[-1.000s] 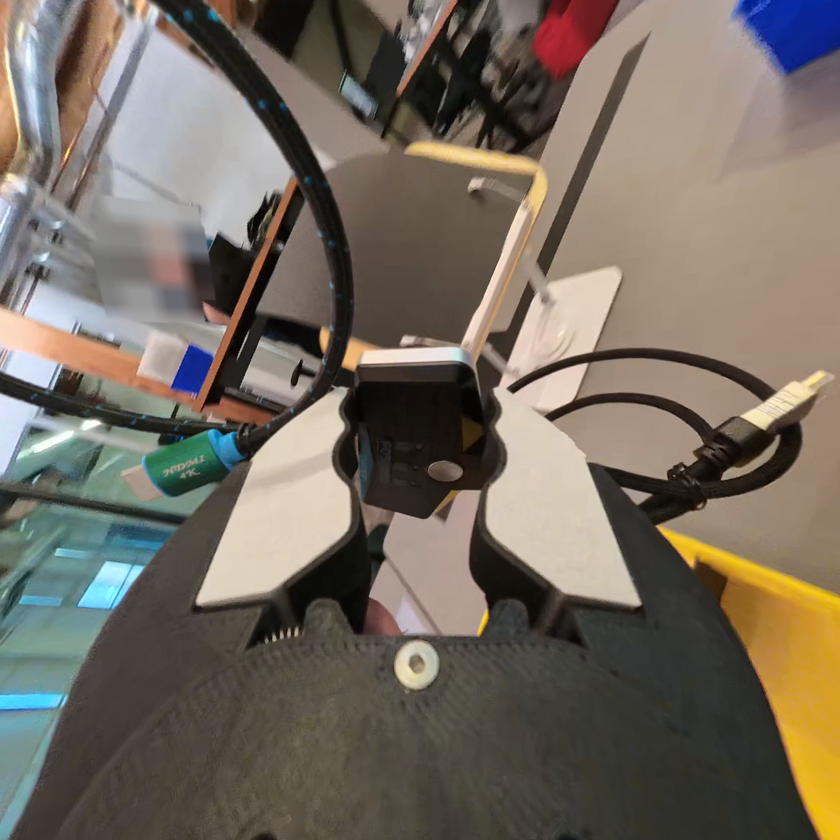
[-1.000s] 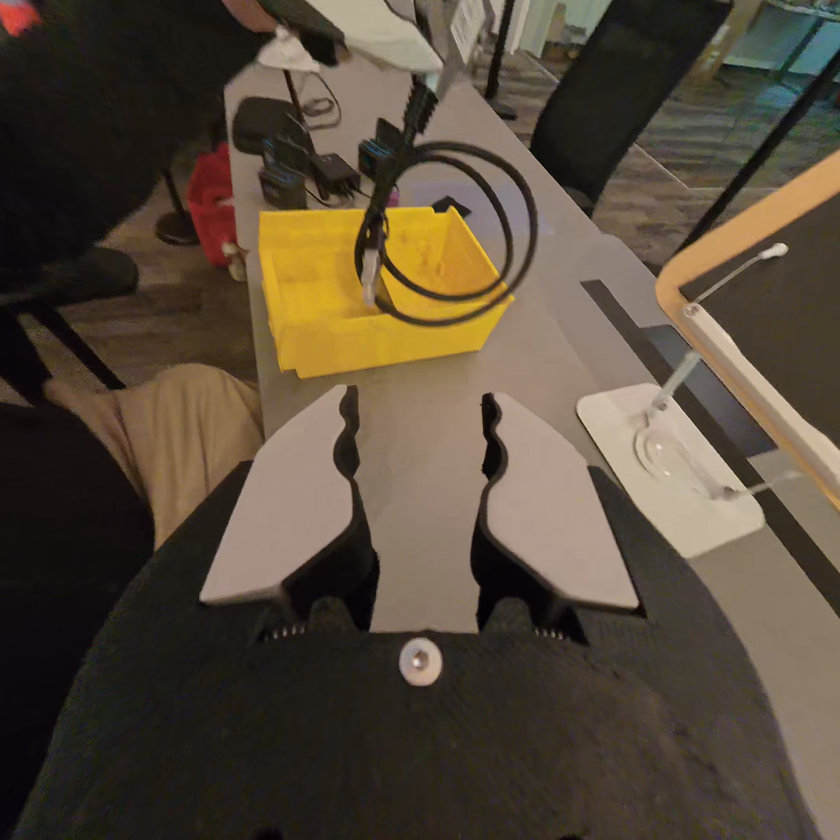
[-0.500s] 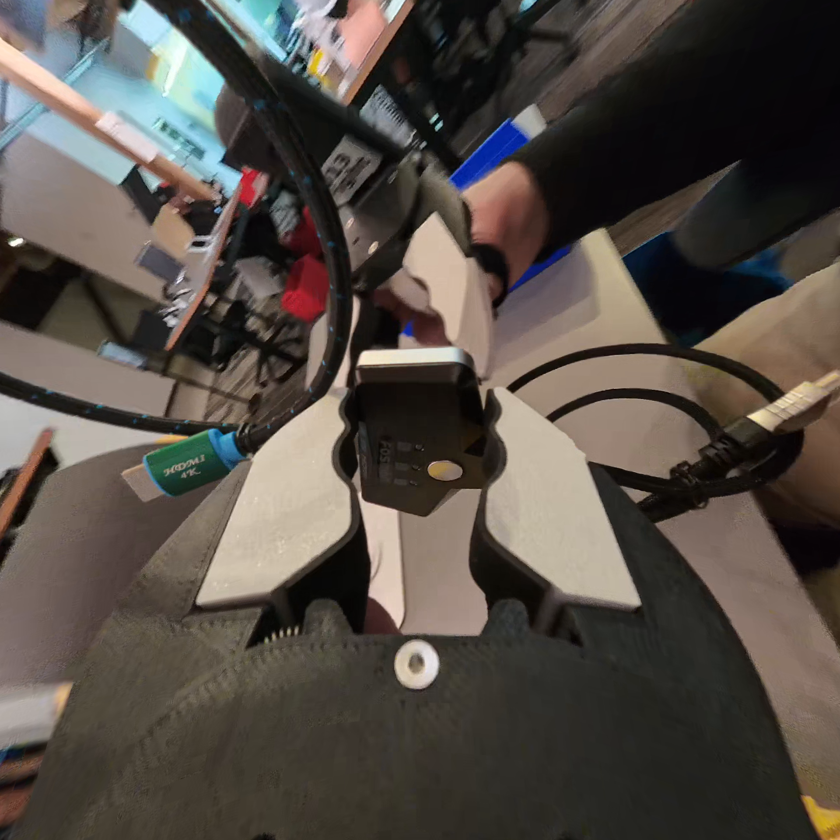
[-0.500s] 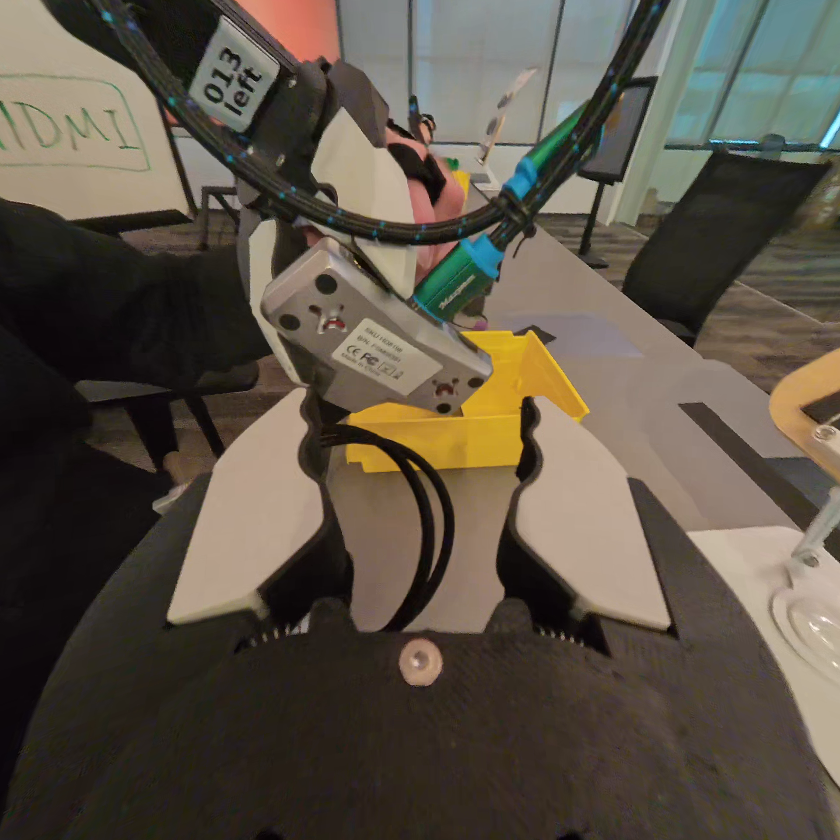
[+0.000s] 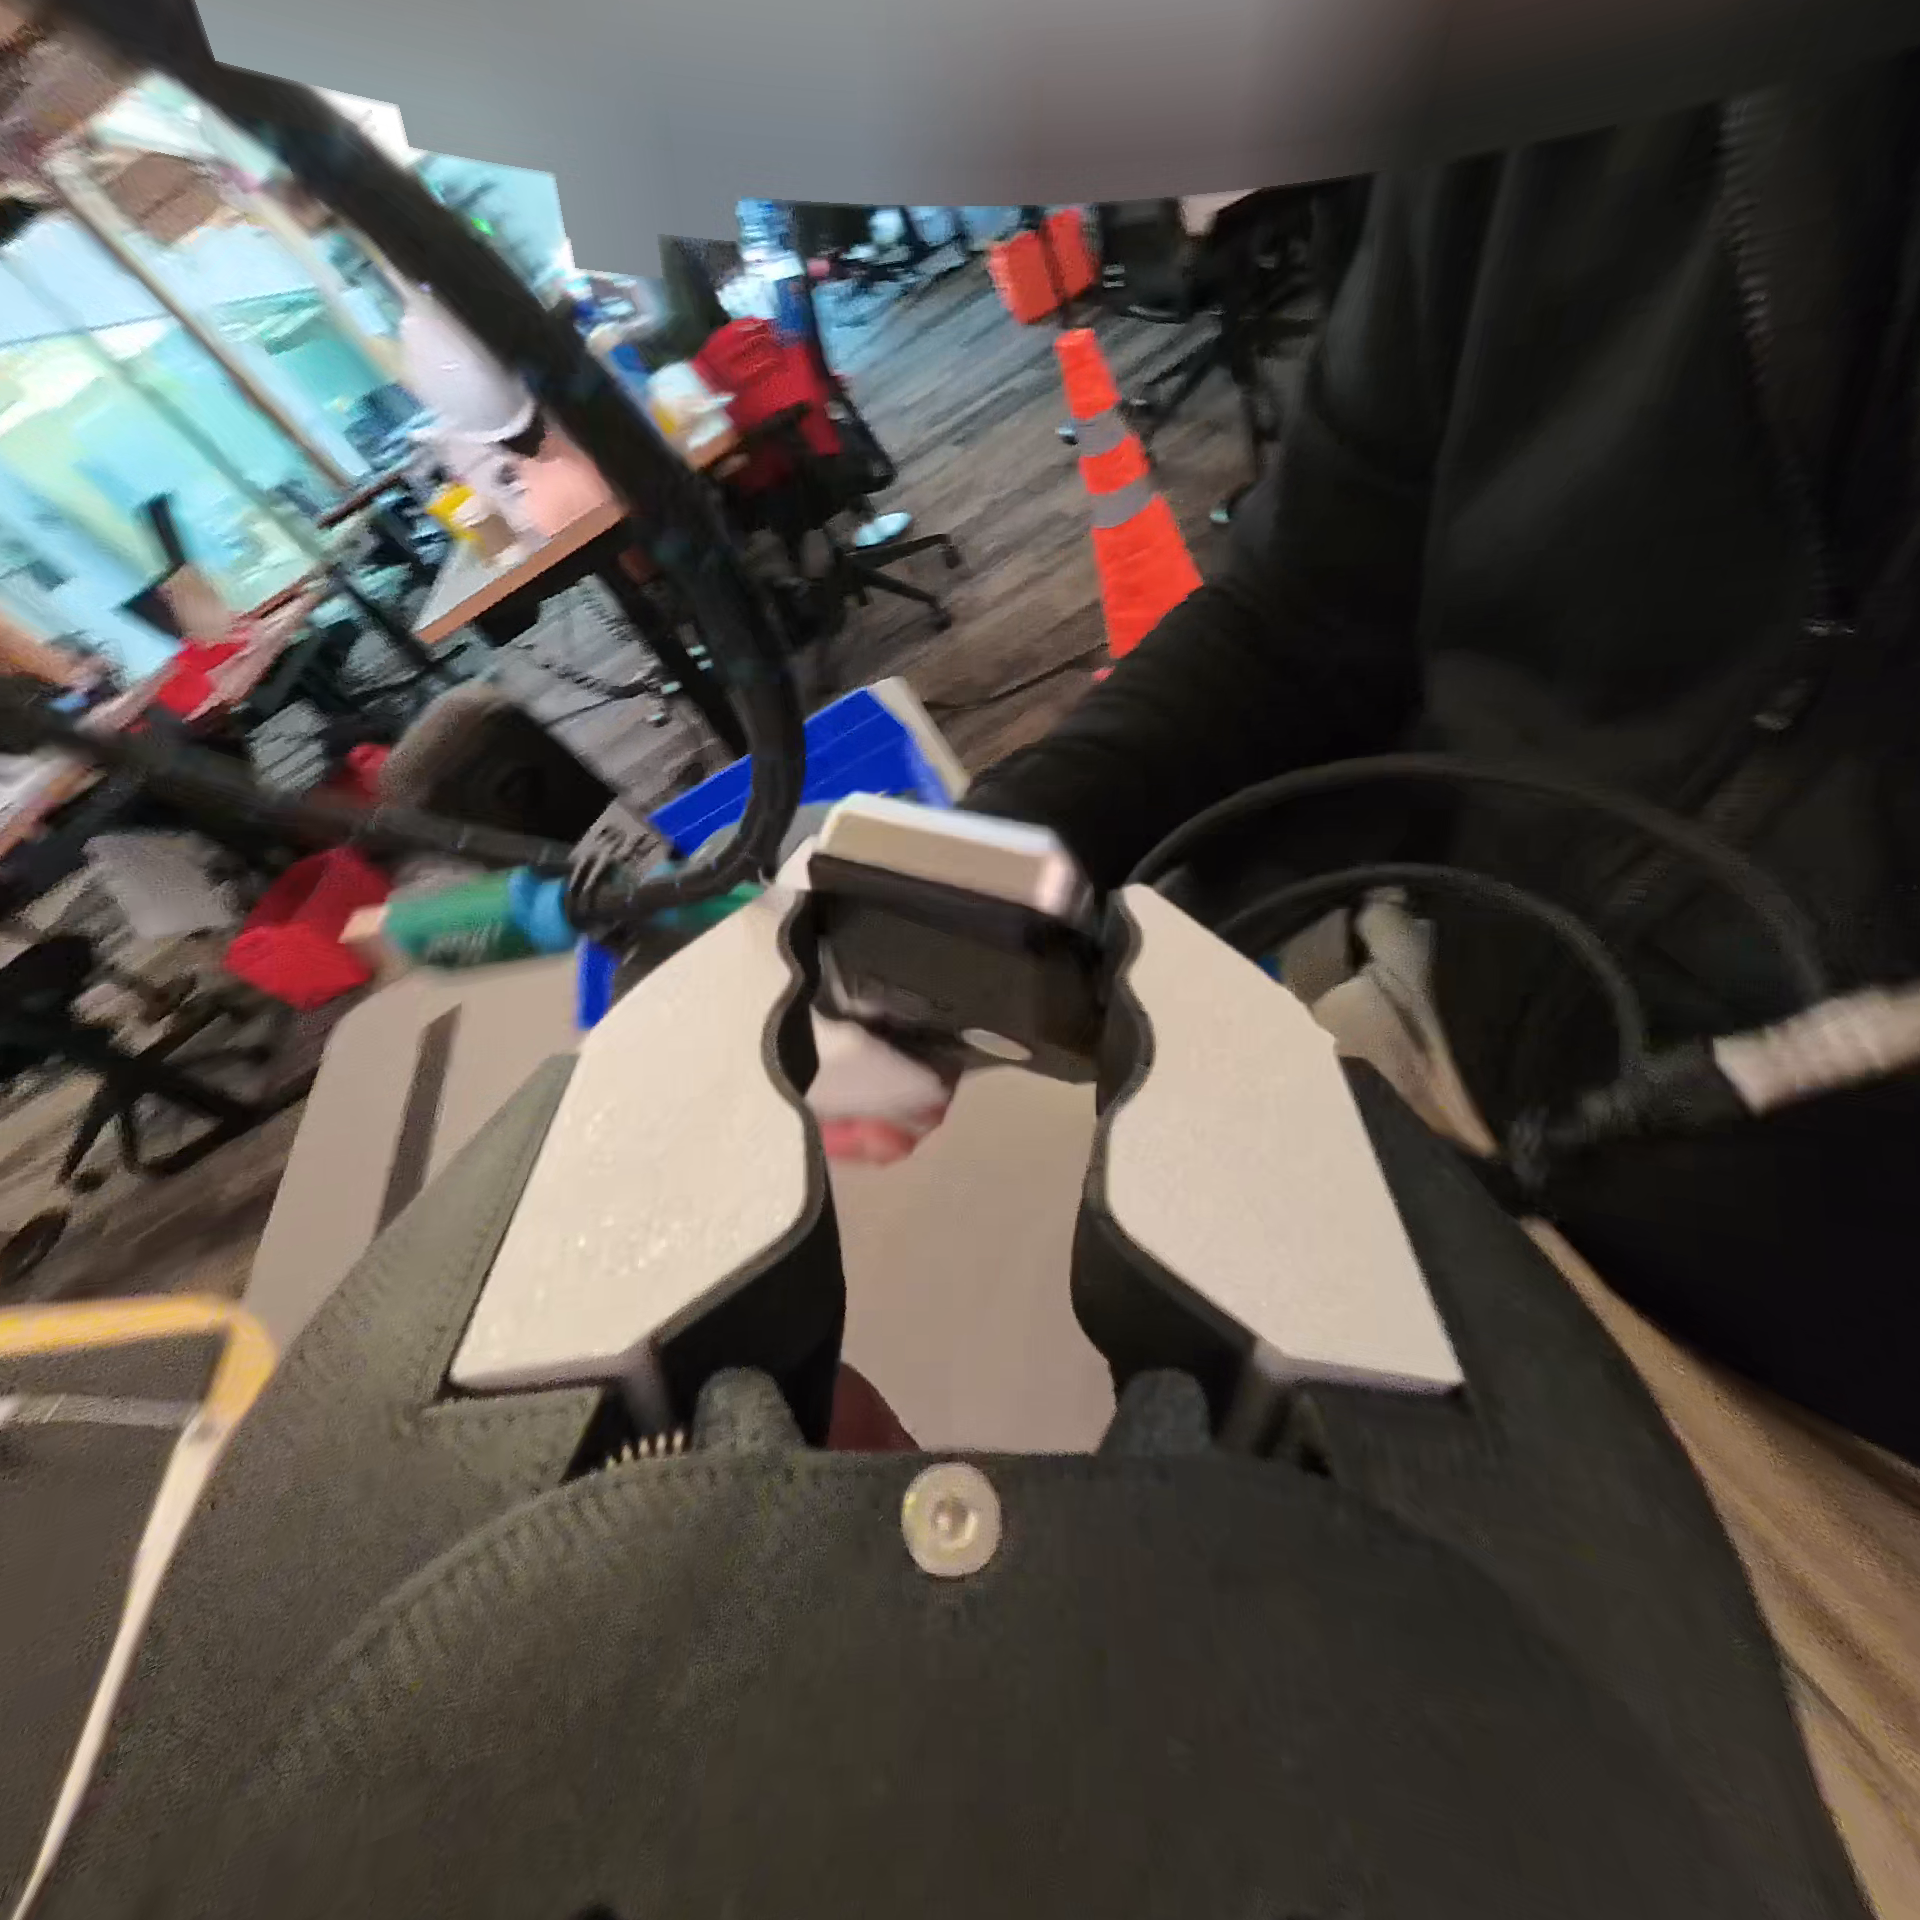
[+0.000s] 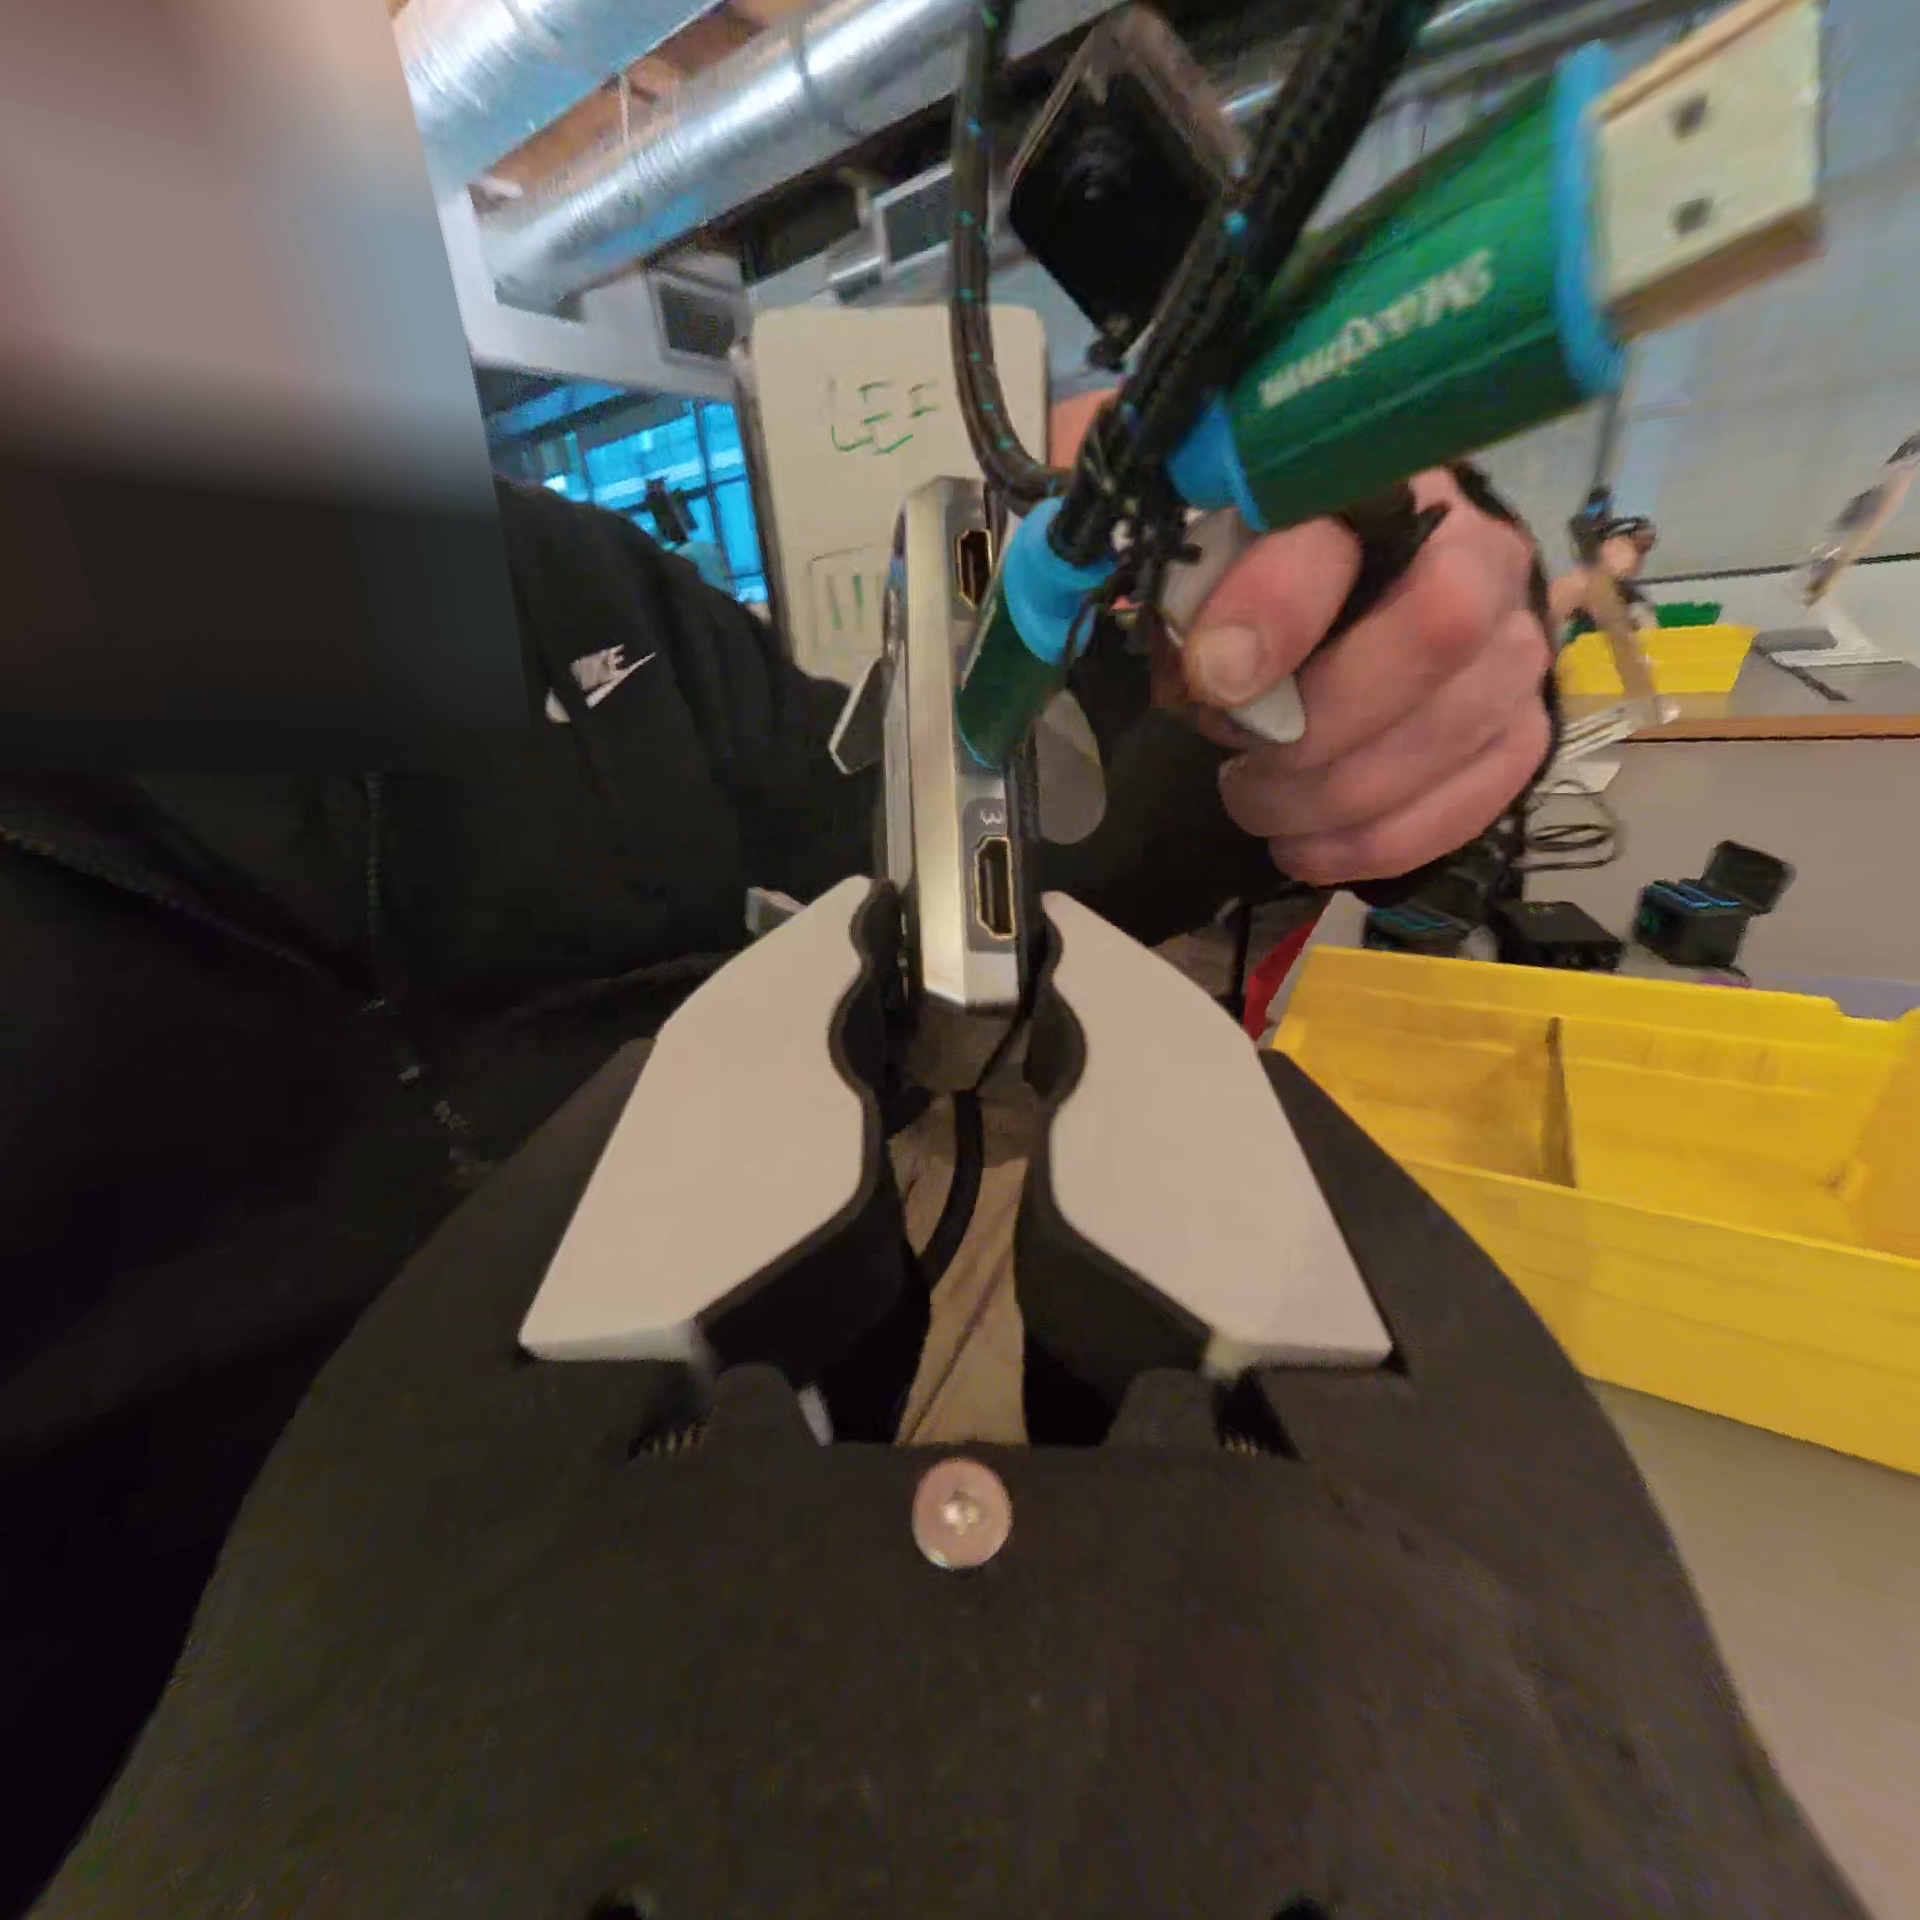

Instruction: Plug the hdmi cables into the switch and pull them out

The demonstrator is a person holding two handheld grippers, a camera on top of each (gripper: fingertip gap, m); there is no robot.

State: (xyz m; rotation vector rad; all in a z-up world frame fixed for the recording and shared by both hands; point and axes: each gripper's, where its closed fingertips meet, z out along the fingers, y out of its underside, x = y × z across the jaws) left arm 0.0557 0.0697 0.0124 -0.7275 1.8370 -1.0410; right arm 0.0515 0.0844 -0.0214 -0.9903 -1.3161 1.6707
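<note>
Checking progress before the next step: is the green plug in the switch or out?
In. One green plug sits in the switch's middle port; the cable's other green plug hangs free.

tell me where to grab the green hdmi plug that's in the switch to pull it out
Probably the green shell of the plugged hdmi plug, between the switch edge and the blue collar, pinched across its broad flat faces. Come across its axis from the camera side of the right wrist view: the braided cable leaves its rear end.
</note>
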